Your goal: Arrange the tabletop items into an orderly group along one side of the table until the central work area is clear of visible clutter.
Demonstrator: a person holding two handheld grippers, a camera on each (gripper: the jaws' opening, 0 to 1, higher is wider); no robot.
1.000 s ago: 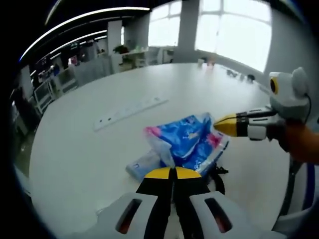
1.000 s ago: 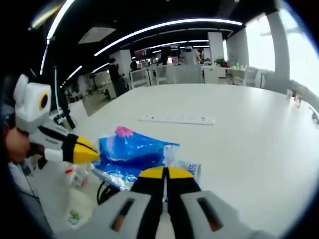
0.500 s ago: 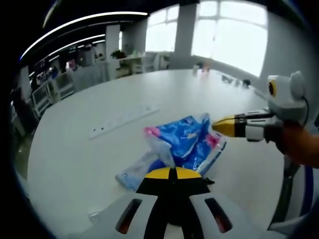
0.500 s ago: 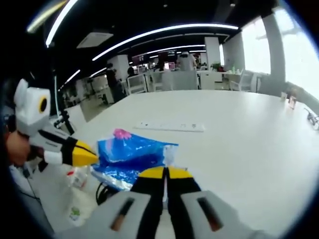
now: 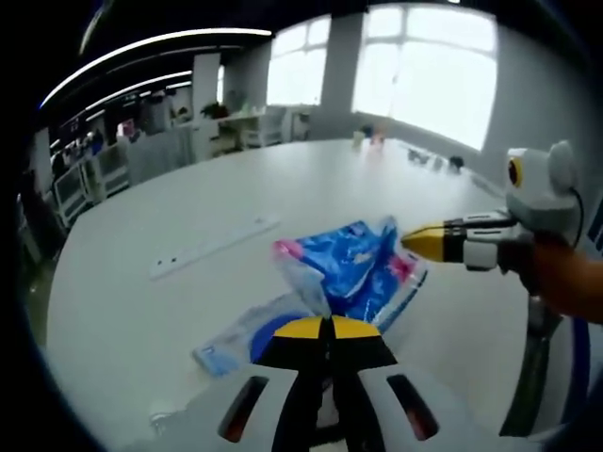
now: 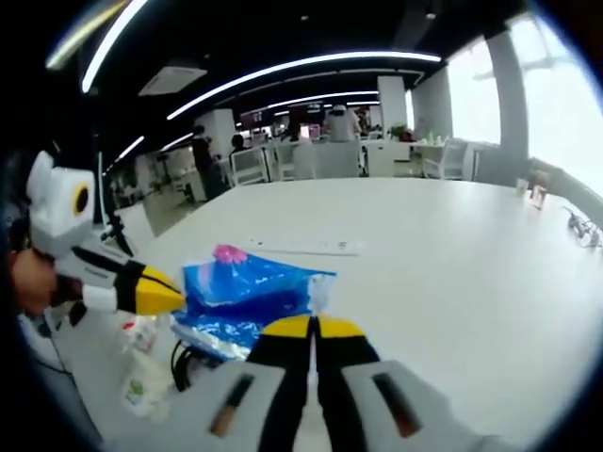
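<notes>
— What's on the worktop (image 5: 141, 311)?
— A crinkly, glossy blue plastic pack (image 5: 363, 268) with pink patches, near its edge; a long flat white power strip (image 5: 212, 247) lies well beyond.
— And the tools?
— Left tool (image 5: 327, 328): yellow tips pressed together, pinching the pack's film corner. Right tool (image 6: 314, 327): tips together too; whether it grips anything, I cannot tell.

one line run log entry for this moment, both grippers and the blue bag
left gripper: shut on blue plastic bag | right gripper: shut on bag | bag: stretched between both | power strip: flat on white table
</notes>
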